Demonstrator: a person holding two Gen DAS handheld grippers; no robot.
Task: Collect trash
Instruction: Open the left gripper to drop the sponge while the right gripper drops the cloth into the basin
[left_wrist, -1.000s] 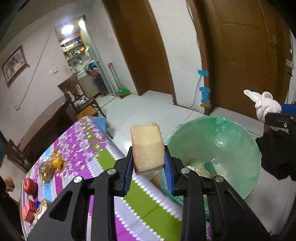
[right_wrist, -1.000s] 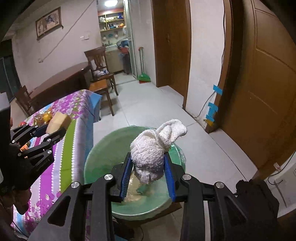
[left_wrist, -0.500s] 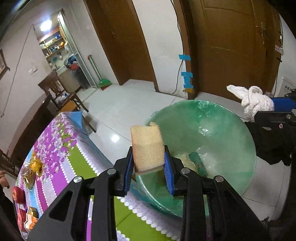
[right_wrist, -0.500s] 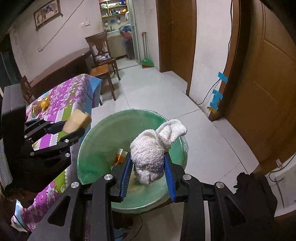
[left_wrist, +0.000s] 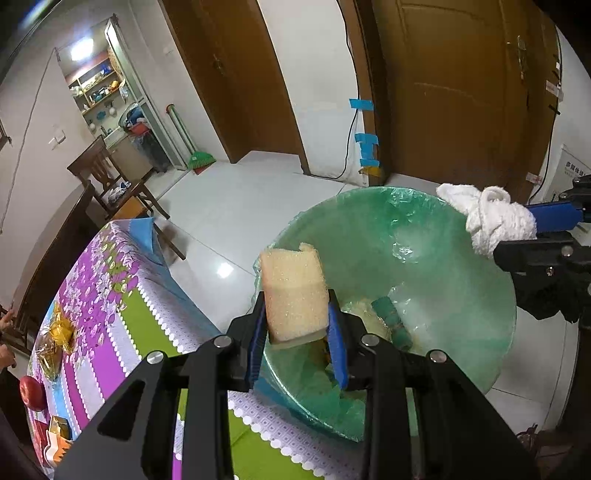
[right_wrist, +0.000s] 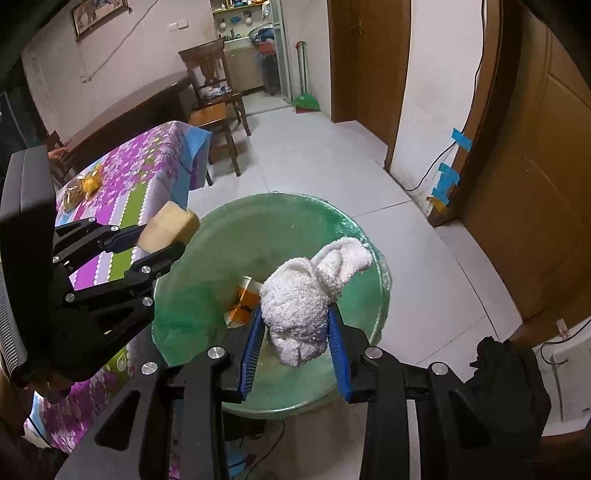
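Note:
My left gripper (left_wrist: 295, 325) is shut on a yellow sponge (left_wrist: 293, 291) and holds it above the near rim of a green trash bin (left_wrist: 461, 295) lined with a plastic bag. My right gripper (right_wrist: 295, 325) is shut on a crumpled white cloth (right_wrist: 306, 295) and holds it over the bin's (right_wrist: 192, 295) opening. In the right wrist view the left gripper (right_wrist: 162, 236) with the sponge (right_wrist: 168, 227) sits at the bin's left rim. In the left wrist view the white cloth (left_wrist: 487, 218) is at the bin's far right rim. An orange carton (right_wrist: 243, 299) and other trash lie inside the bin.
A table with a purple, green and white flowered cloth (left_wrist: 110, 295) stands left of the bin, with a red apple (left_wrist: 31, 391) and wrapped snacks (left_wrist: 55, 339) on it. A wooden chair (right_wrist: 214, 92), brown doors (left_wrist: 461, 92) and white tiled floor (right_wrist: 332, 166) lie beyond.
Both grippers have moved closer to the bin and lower over it. The sponge now sits over the bin's rim, and the cloth is further over its opening. Both grips are unchanged.

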